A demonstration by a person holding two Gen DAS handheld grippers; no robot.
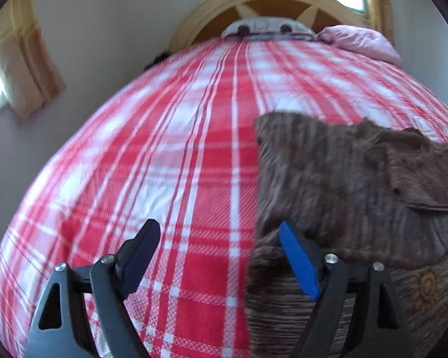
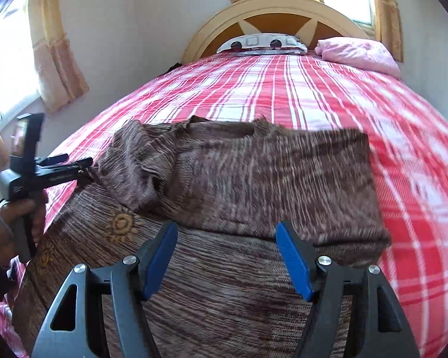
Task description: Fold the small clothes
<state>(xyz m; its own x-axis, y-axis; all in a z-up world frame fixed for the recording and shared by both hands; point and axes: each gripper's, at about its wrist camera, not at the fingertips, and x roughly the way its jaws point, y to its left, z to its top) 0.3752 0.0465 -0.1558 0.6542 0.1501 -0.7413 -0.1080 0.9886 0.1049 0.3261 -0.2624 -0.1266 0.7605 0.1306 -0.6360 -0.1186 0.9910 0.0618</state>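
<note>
A brown striped knit garment lies on the red plaid bedspread, its upper part folded down over the lower part, which carries a gold sun print. My right gripper is open and empty, just above the garment's lower part. My left gripper is open at the garment's left edge, its right finger over the cloth, its left over the bedspread. In the right wrist view the left gripper shows at the garment's left edge.
A wooden arched headboard stands at the far end with a patterned pillow and a pink pillow. Curtained windows are on the left and back walls. Bedspread extends left and right of the garment.
</note>
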